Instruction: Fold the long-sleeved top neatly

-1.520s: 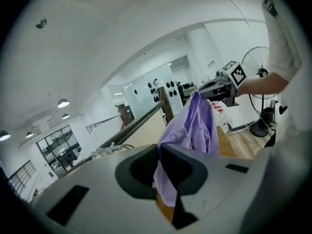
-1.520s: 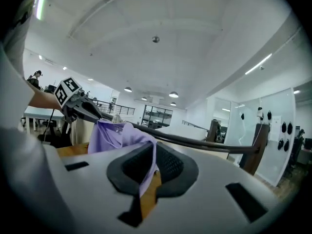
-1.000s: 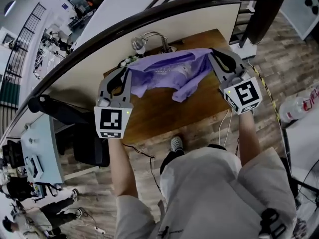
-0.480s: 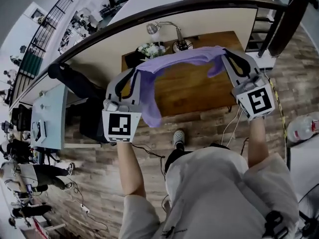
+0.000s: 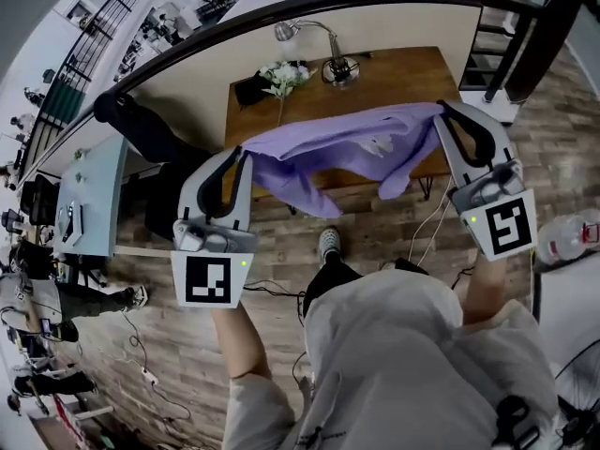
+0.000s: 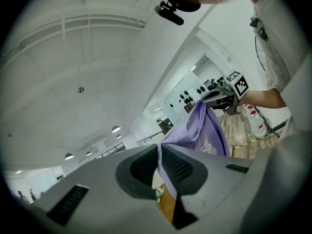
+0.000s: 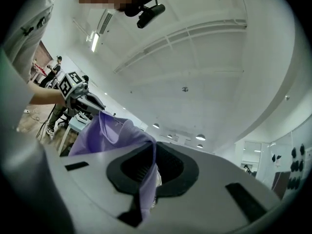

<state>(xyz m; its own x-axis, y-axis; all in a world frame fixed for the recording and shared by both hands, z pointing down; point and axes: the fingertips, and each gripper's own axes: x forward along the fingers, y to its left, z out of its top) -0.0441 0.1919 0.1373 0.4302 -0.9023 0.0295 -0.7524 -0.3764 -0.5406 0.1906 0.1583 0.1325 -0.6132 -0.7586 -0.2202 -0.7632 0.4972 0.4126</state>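
— Left gripper (image 5: 238,157), lower left of the frame: what state?
— Clamped on one edge of the purple long-sleeved top (image 5: 342,143); the right gripper (image 5: 448,112), at the right, pinches the other edge.
— Where's the top?
— In the air, stretched between them, sagging, clear of the wooden table (image 5: 403,73) at upper centre.
— Any fold made?
— None visible. I judge everything remains: lay flat, sleeves in, fold.

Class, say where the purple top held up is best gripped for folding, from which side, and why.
Probably the upper edge of the top, at its two ends: left hand-held gripper from the left, right hand-held gripper from the right, as now. Pinched so, the cloth hangs spread between them, sagging in the middle.
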